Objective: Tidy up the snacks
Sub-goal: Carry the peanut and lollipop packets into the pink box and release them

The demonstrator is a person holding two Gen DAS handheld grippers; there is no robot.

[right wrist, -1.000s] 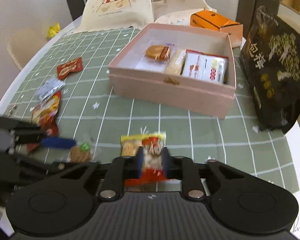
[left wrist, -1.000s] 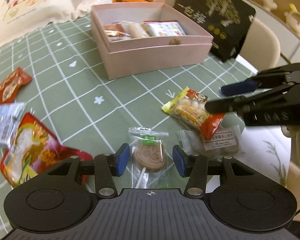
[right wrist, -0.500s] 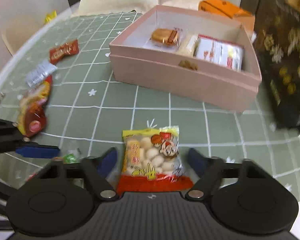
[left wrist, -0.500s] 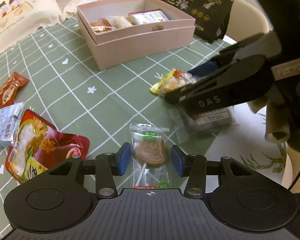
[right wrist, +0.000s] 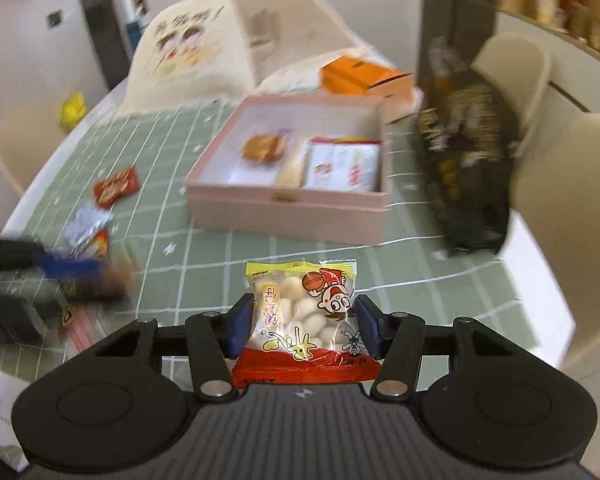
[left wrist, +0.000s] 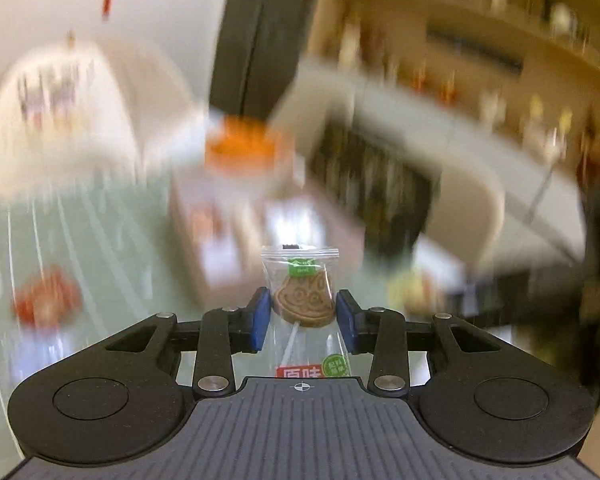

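Observation:
A brown lollipop cookie (left wrist: 305, 300) in a clear wrapper hangs above the table between the blue pads of my left gripper (left wrist: 302, 316). Its jaws are closing and the pads grip the wrapper's sides. My right gripper (right wrist: 304, 324) is shut on a yellow and red bag of white candies (right wrist: 300, 304), held flat above the green checked cloth (right wrist: 420, 276). Ahead of it stands the open pink box (right wrist: 288, 204) with several snacks inside. The left wrist view is heavily blurred. At the left edge of the right wrist view, the left gripper (right wrist: 80, 272) is a dark blur.
A black bag (right wrist: 468, 160) stands right of the box, with an orange carton (right wrist: 360, 76) and a cream tote (right wrist: 188, 52) behind it. A red packet (right wrist: 116, 188) and a silver packet (right wrist: 88, 224) lie at the left. Beige chairs (right wrist: 568, 208) ring the table.
The left jaws narrowed onto the lollipop cookie and lifted it off the table. The right gripper let go of the candy bag, then took it by its sides and raised it.

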